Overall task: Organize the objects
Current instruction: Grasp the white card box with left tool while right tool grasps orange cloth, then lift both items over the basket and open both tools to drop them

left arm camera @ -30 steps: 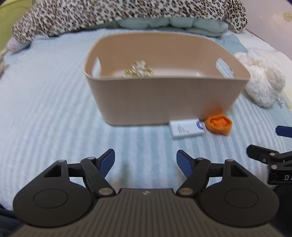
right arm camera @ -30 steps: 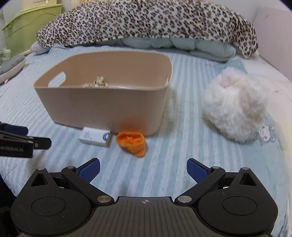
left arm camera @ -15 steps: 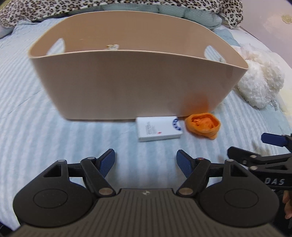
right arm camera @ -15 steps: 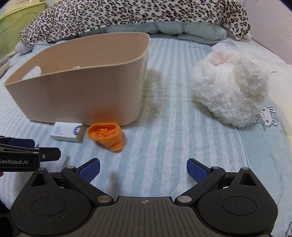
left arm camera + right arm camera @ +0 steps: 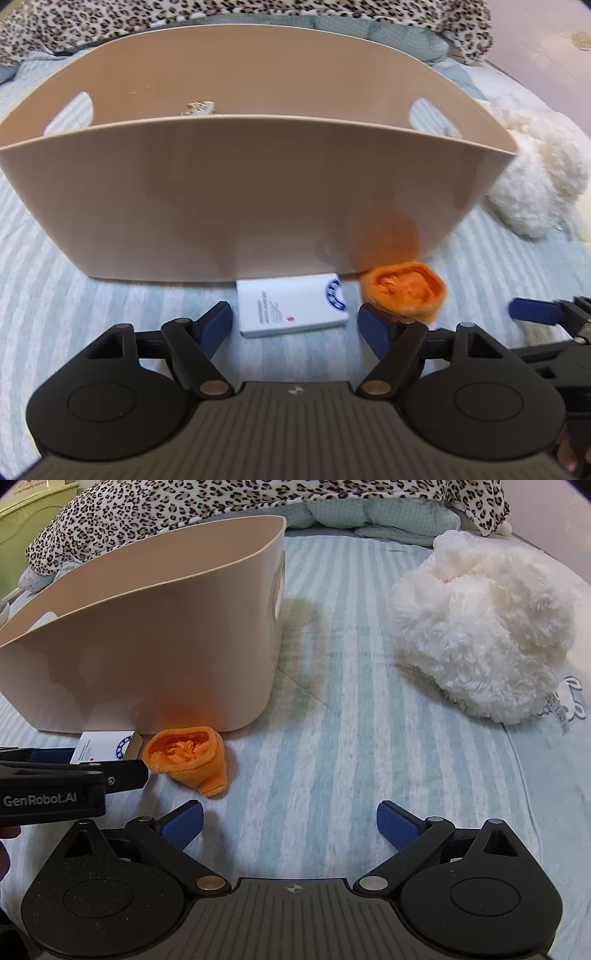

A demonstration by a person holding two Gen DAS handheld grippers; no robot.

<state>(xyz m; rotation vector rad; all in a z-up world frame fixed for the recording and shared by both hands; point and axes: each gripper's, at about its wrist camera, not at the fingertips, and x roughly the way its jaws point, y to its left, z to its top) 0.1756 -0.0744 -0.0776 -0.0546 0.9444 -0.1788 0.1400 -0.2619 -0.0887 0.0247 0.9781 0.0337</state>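
The left gripper has come low and close to the white box, which lies at its 12 o'clock, against the basket. Both the left and the right gripper stand open, holding nothing. I think a grasp is next.

Soft, even indoor light, mild shadows; fisheye bends the edges (dark corners), left wrist view slightly blurred

White box flat beside rolled orange cloth, against beige bin
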